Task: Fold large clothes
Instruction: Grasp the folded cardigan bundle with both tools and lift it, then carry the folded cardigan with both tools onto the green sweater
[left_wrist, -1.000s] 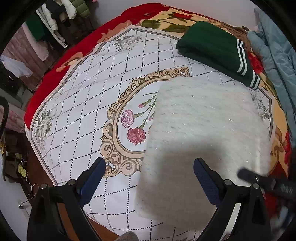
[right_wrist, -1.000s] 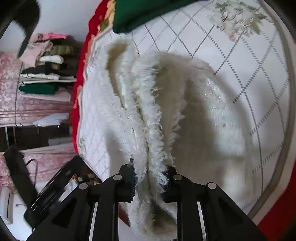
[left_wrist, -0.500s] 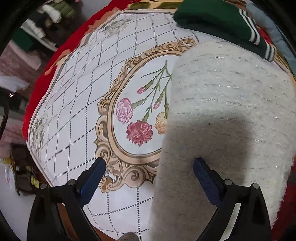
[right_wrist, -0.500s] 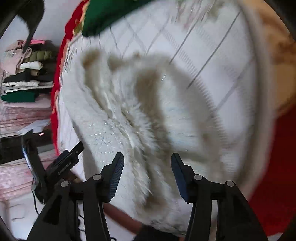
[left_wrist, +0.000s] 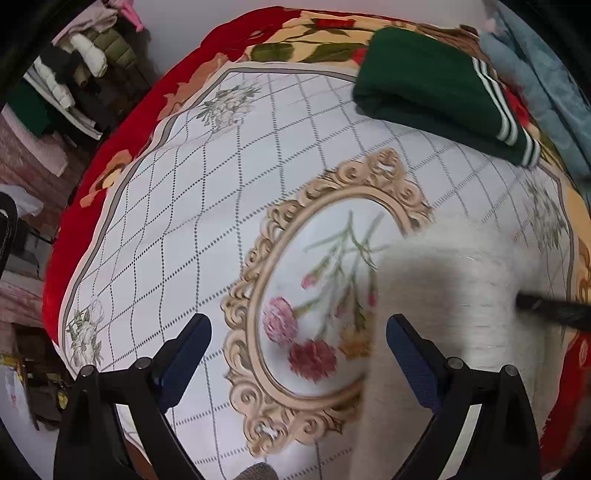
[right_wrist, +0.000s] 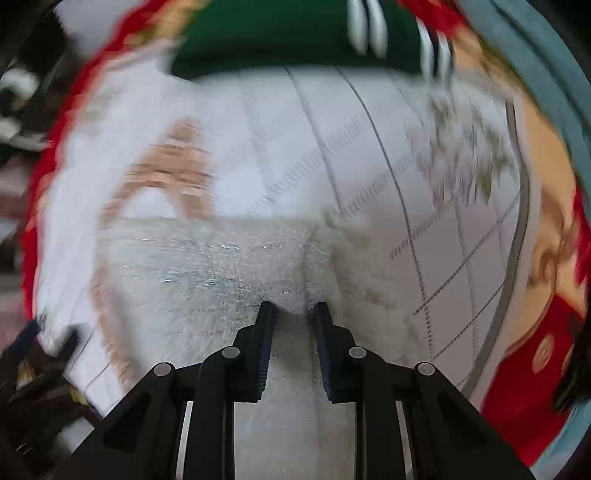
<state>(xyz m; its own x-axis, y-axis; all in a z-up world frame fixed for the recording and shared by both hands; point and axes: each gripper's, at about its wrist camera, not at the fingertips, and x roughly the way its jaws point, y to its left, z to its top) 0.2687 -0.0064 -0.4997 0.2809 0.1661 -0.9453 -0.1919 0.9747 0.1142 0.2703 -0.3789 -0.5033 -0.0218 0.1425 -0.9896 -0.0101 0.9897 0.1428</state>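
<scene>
Your left gripper (left_wrist: 299, 350) is hanging with its jaws spread wide and empty over the floral bedspread (left_wrist: 177, 206). The fuzzy white sweater (left_wrist: 454, 295) is lying just right of it. Your right gripper (right_wrist: 293, 314) has just been closing, its jaws pinching that sweater's edge; the folded green garment (right_wrist: 280, 33) is lying well beyond.

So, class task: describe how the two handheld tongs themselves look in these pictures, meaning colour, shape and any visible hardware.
Both are matt black plastic. The left tongs have two angled arms tipped with dark navy textured pads, with round silver pivot pins on the linkage. The right tongs have the same black linkage and silver pins, and their pads are ribbed on the inner faces. No cables, labels or sleeves show.
</scene>
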